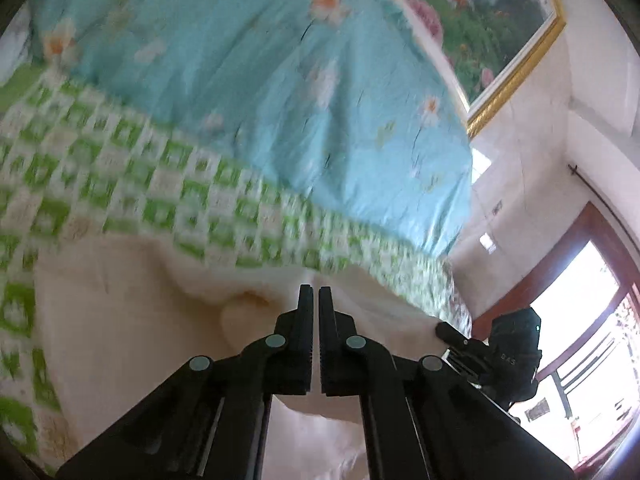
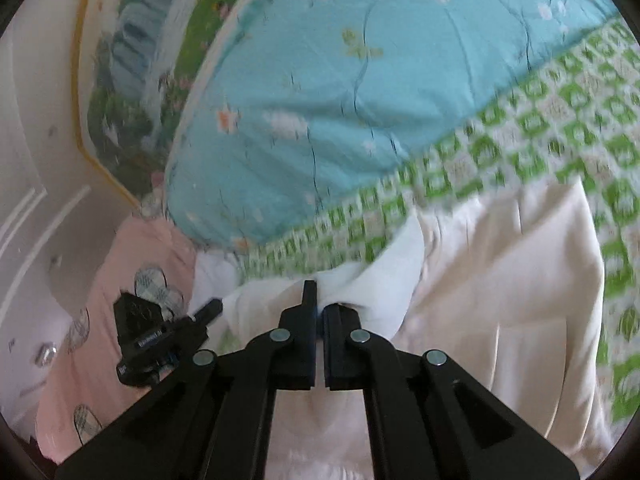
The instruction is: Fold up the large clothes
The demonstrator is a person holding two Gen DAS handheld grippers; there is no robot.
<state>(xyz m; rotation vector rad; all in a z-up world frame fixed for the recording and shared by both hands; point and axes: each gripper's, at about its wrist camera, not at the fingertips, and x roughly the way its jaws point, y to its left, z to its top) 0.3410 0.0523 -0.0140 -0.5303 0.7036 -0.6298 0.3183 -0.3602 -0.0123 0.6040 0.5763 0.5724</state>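
Note:
A large cream-white garment lies on the green-checked bedsheet, with its near edge lifted. My left gripper is shut on a fold of that edge, and cloth hangs down under its fingers. In the right wrist view the same garment spreads to the right. My right gripper is shut on a white fold of it that drapes over the right fingertip. Each view shows the other gripper off to the side, also at the garment's edge: the right one's black body and the left one's.
A blue floral quilt is piled behind the garment on the bed. A gold-framed picture hangs on the wall beyond it. A bright window with a brown frame is at the right. A pink printed cloth lies at the left.

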